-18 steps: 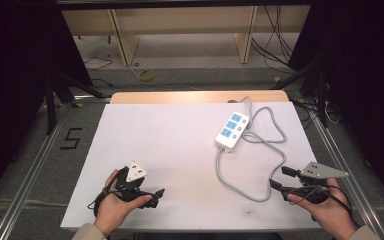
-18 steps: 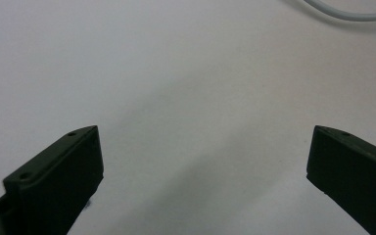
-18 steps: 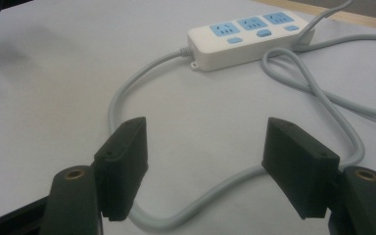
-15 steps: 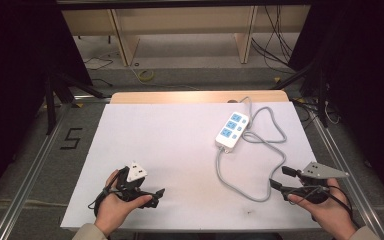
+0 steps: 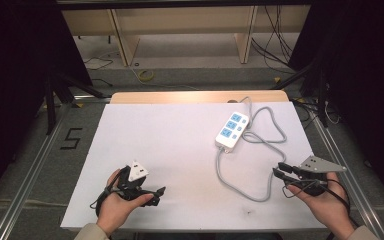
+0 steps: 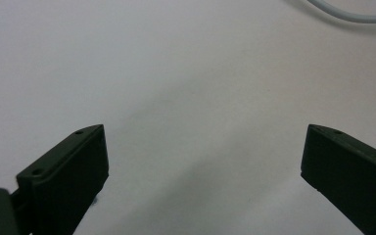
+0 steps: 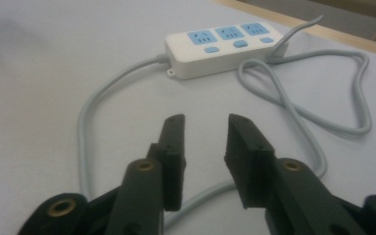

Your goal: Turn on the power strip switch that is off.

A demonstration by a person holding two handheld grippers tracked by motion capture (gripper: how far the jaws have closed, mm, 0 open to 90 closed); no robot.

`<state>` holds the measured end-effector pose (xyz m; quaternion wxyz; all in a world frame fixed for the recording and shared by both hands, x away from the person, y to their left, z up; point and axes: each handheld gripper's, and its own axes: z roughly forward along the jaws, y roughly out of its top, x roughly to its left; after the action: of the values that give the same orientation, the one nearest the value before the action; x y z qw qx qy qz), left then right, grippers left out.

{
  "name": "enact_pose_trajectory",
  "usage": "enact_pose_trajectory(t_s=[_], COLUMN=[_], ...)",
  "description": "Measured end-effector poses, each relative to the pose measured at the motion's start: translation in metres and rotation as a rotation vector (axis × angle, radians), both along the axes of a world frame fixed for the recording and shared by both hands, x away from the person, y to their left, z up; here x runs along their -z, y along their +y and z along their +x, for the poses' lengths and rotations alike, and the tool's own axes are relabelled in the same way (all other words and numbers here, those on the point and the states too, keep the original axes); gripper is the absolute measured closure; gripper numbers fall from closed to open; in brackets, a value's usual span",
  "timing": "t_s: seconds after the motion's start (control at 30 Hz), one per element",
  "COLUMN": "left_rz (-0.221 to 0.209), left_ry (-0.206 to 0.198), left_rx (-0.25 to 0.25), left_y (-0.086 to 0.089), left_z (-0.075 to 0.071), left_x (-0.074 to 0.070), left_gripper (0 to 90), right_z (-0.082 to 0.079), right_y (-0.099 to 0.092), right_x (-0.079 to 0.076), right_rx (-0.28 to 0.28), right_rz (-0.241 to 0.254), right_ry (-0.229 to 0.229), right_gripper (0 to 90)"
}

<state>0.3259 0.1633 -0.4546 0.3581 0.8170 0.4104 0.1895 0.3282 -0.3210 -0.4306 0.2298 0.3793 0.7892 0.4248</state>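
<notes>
Plainly, the risk sits with the grey cable: its loop curls right under the right hand-held gripper, whose jaws stand partly apart with nothing between them, aimed toward the white power strip. If that gripper goes forward low, I judge it could snag the loop and drag the strip across the sheet, or pinch the cable where the strip's body was meant. The strip lies on the far right part of the bench, well apart from both grippers, its sockets up, its cord looping out on its right side too. The left hand-held gripper rests near the front edge at the left, jaws wide and empty over bare white surface; a reach from there would be long and could skid on the smooth sheet. The bench is covered in white, with a wooden strip at its far edge; beyond are pale shelf units, loose wires on a grey floor, dark curtains at both sides
</notes>
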Motion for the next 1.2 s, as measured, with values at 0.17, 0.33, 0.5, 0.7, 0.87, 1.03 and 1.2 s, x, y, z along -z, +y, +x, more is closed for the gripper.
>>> enact_pose_trajectory(t_s=[0.17, 0.33, 0.5, 0.7, 0.87, 1.03, 1.2], left_rz=[-0.002, 0.004, 0.007, 0.014, 0.012, 0.013, 0.011], left_ry=[-0.003, -0.001, 0.000, 0.005, 0.003, 0.004, -0.001], left_rx=[-0.005, -0.002, 0.002, 0.015, 0.011, 0.014, 0.015], left_y=[0.000, -0.001, -0.004, -0.006, -0.006, -0.006, -0.008], left_z=[0.000, 0.000, 0.000, 0.001, 0.001, 0.001, 0.001], left_x=[0.000, 0.001, 0.001, 0.002, 0.002, 0.003, 0.003], left_gripper=[3.9, 4.3, 4.4, 4.5, 4.6, 4.5, 4.5], right_z=[0.006, 0.012, 0.021, 0.032, 0.040, 0.048, 0.054], right_y=[0.003, 0.006, 0.008, 0.013, 0.017, 0.019, 0.020], right_x=[-0.003, -0.005, -0.008, -0.010, -0.010, -0.012, -0.015], right_rx=[0.009, 0.021, 0.031, 0.038, 0.043, 0.048, 0.055], right_rz=[-0.018, -0.027, -0.024, -0.025, -0.030, -0.034, -0.032], right_ry=[-0.015, -0.009, -0.007, -0.009, -0.003, -0.008, -0.010], right_gripper=[84.0, 90.0, 90.0, 90.0, 90.0, 90.0, 90.0])
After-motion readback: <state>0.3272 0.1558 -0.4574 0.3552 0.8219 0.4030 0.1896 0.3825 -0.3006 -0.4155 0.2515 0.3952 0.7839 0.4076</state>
